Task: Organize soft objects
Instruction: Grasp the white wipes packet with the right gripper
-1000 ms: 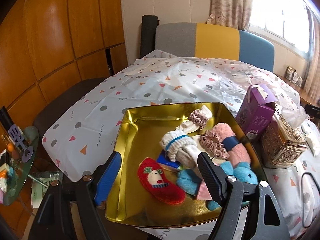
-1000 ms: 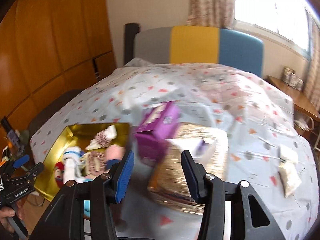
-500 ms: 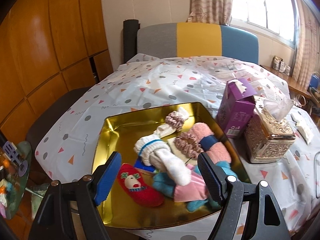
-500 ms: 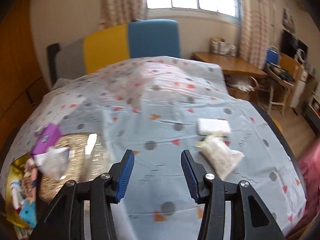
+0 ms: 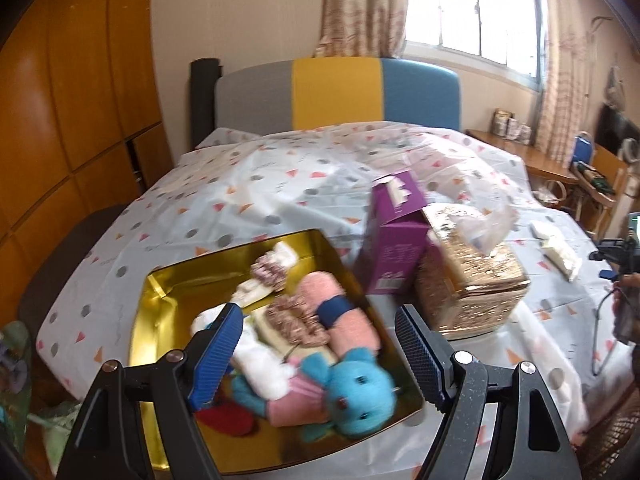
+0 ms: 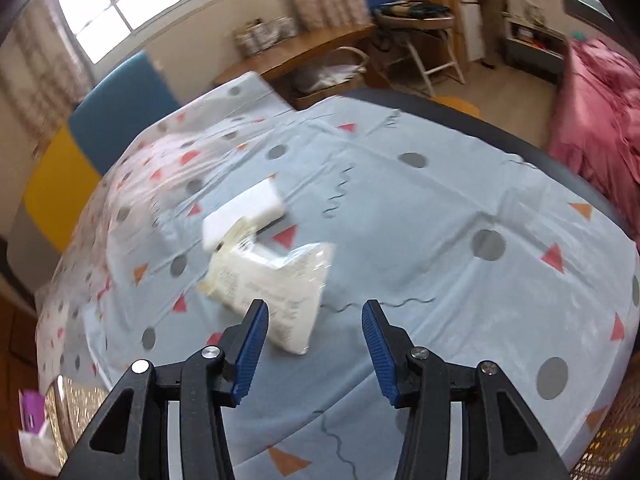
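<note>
The left claw [image 5: 320,354] hangs over the gold tray [image 5: 160,308] with its two blue fingers spread apart, and nothing is pinched between them; the tray sits on the bed [image 5: 248,204], which has a cover with dots and triangles; inside the tray lie the soft things, all close together: a blue teddy [image 5: 358,394] at the near end, a pink rolled towel [image 5: 340,312] with a dark blue band, a white sock [image 5: 260,364], a red sock [image 5: 224,418] partly hidden by the claw, and two frilly hair ties [image 5: 296,318]; just to the right of the tray stands a purple box [image 5: 394,236], and a shiny gold tissue box [image 5: 468,276] touches it.

The right claw [image 6: 314,346] is also open and holds nothing; it points down at another part of the same bed cover; a clear packet [image 6: 272,284] with something white inside lies just past its left finger, not touching it; a white block [image 6: 244,214] lies at the far end of the packet; the picture is a bit blurry here.
</note>
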Available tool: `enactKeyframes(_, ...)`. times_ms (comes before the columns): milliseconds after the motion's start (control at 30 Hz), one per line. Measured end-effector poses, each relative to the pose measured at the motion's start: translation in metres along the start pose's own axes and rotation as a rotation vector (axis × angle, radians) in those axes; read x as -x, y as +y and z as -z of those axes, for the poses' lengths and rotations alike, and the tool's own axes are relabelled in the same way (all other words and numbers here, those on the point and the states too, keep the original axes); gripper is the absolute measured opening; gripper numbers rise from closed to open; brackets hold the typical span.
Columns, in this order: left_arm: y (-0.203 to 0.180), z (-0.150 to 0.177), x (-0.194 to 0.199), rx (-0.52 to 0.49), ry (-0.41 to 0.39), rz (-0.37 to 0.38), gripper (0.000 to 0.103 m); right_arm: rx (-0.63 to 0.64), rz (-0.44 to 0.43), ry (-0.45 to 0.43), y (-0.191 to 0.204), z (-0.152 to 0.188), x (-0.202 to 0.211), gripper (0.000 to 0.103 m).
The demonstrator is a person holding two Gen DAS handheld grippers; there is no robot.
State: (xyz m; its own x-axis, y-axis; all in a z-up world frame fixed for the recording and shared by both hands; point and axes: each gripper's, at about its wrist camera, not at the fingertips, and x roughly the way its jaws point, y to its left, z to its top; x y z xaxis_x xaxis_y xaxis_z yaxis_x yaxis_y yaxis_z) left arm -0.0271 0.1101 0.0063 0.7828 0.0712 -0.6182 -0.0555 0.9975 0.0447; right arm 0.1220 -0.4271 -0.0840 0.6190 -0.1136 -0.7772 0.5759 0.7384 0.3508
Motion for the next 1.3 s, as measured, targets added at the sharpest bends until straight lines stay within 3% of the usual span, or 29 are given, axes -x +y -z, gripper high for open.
enactKeyframes(67,-0.008,-0.003,-0.001,-0.018,0.000,0.030,0.079,0.002,-0.005,0.019,0.000,-0.001,-0.001,0.049)
enactKeyframes(133,-0.016,-0.006,-0.004,-0.033,0.009,0.068,0.079,0.099,0.009,0.047,0.017,-0.005,-0.006,0.049)
enactKeyframes(233,-0.029,-0.010,-0.004,-0.066,0.005,0.108,0.079,0.448,0.089,0.036,0.064,-0.003,-0.016,0.052)
enactKeyframes(333,-0.041,-0.013,-0.005,-0.089,0.005,0.137,0.079,0.724,0.140,0.064,0.093,0.005,-0.031,0.066)
enactKeyframes(433,-0.050,-0.016,-0.008,-0.103,0.014,0.168,0.079,0.862,0.183,0.103,0.105,0.008,-0.050,0.066)
enactKeyframes(600,-0.067,-0.028,-0.009,-0.137,0.010,0.210,0.079,0.969,0.237,0.145,0.114,0.005,-0.078,0.068)
enactKeyframes(700,-0.081,-0.038,-0.009,-0.162,0.000,0.248,0.079,0.988,0.246,0.190,0.113,0.003,-0.091,0.066)
enactKeyframes(767,-0.091,-0.044,-0.010,-0.182,-0.007,0.274,0.079,0.966,0.221,0.227,0.108,0.003,-0.095,0.049)
enactKeyframes(867,-0.112,-0.057,-0.012,-0.214,-0.011,0.322,0.079,0.878,0.192,0.213,0.097,0.000,-0.082,0.043)
enactKeyframes(967,-0.145,-0.074,-0.015,-0.279,-0.003,0.359,0.079,0.779,0.171,0.182,0.081,-0.002,-0.060,0.043)
enactKeyframes(1067,-0.183,-0.092,-0.023,-0.339,0.019,0.407,0.080,0.638,0.163,0.211,0.056,-0.006,-0.049,0.044)
enactKeyframes(1200,-0.251,-0.117,-0.050,-0.442,0.105,0.444,0.083,0.504,0.167,0.277,0.028,-0.008,-0.046,0.044)
enactKeyframes(1300,-0.301,-0.130,-0.079,-0.521,0.155,0.435,0.085,0.465,0.164,0.271,0.019,-0.007,-0.042,0.045)
